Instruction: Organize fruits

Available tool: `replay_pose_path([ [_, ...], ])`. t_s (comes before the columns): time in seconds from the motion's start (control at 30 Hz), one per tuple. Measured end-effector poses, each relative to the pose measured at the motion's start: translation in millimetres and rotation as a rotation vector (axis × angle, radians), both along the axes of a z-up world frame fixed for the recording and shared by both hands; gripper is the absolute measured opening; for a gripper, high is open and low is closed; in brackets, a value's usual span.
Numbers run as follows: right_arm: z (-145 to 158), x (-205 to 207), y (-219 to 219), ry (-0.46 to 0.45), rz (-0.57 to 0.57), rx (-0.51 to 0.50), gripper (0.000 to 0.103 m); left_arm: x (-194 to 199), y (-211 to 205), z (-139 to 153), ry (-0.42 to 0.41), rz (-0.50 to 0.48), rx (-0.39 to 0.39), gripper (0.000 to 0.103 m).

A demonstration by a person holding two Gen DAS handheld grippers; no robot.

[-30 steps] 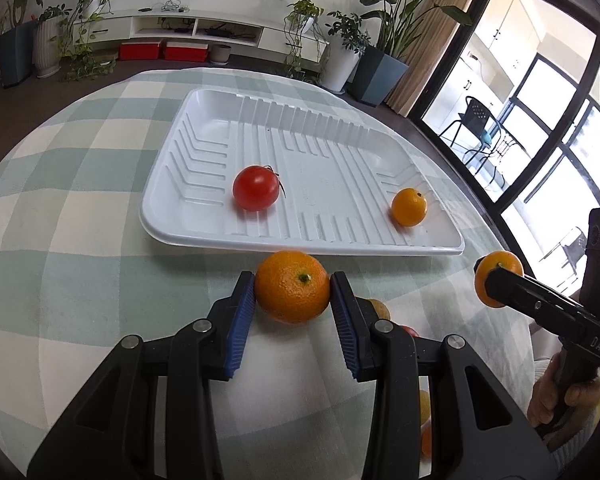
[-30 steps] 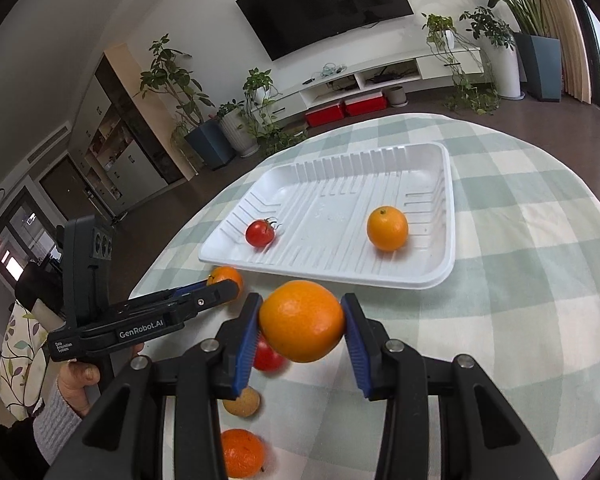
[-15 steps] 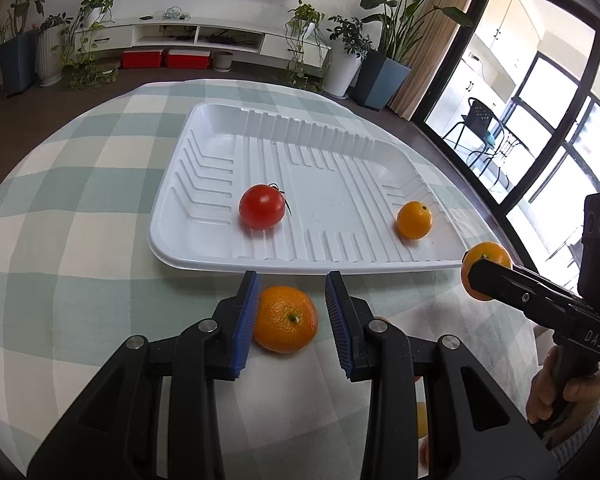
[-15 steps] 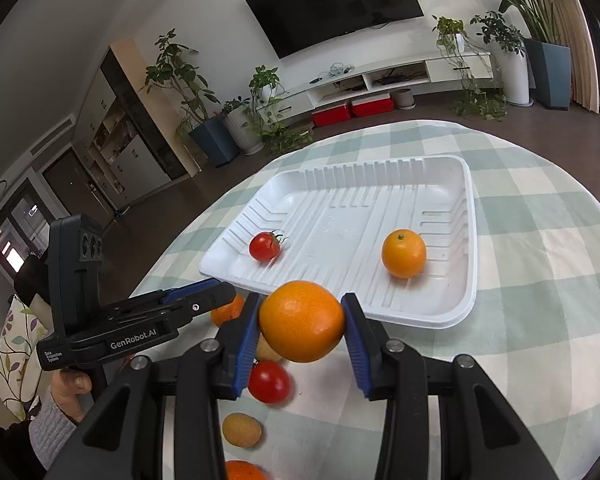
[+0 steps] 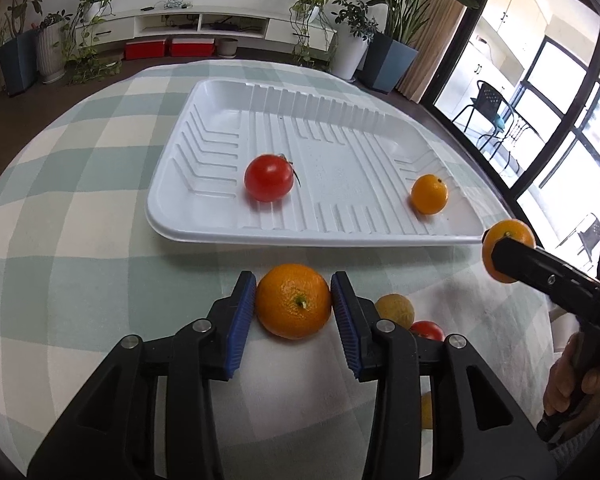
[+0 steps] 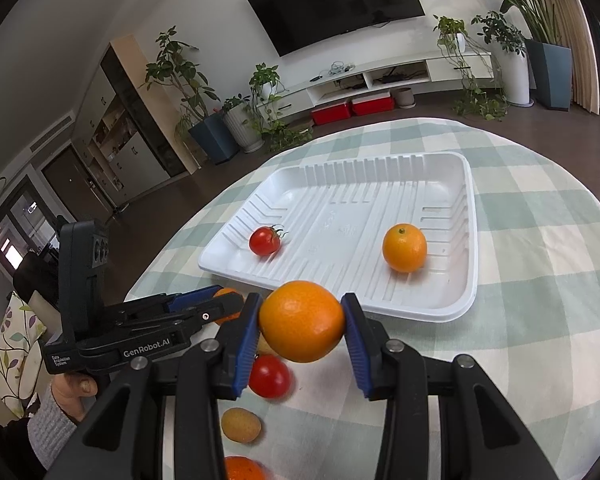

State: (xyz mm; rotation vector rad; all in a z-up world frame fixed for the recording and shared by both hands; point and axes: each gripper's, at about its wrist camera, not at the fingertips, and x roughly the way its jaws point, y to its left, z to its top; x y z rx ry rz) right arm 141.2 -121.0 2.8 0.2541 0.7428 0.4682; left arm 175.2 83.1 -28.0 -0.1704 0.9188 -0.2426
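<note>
Jaws of the left gripper [image 5: 293, 284] are opening at this moment, and the round orange with a green stem mark [image 5: 293, 301] is seen between the blue pads. The pads stand just beside its two sides, but no firm pinch can be confirmed, and the fruit seems to rest on the green and white checked tablecloth [image 5: 80, 240]. A second ago this orange was carried between the same pads. Half a second ago it lay loose on the cloth with a gap at each side. It is judged that the grip was lost and that the pick must be done again before this fruit can be moved.

The right gripper [image 6: 302, 302] is kept closed on the large smooth orange [image 6: 302, 321], which is held in the air just near of the tray, as before.

In the white ribbed plastic tray [image 5: 308, 238], far of both grippers, two fruits are already placed: the red tomato with a stem [image 5: 269, 178] at the left and the small orange [image 5: 429, 194] at the right, well apart.

On the cloth near the grippers a second red tomato [image 6: 269, 376], a yellow-brown oval fruit [image 6: 241, 424] and one more orange fruit [image 6: 244, 472] are left to be collected.
</note>
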Motion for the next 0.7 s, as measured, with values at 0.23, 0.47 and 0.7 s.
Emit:
replay_pose_path([
  [0.23,-0.1,0.1,0.1,0.002,0.001,0.001,0.043,-0.5,-4.3,-2.8,-0.006,-0.004,0.031,0.037],
  [0.47,-1.7,-4.2,2.4,0.004,0.004,0.000,0.043,-2.1,-4.9,-2.7,-0.011,-0.015,0.033,0.036],
  [0.7,-1.2,-5.3,3.8,-0.001,0.002,0.006,0.043,-3.6,0.0,6.1,-0.024,-0.020,-0.035,0.036],
])
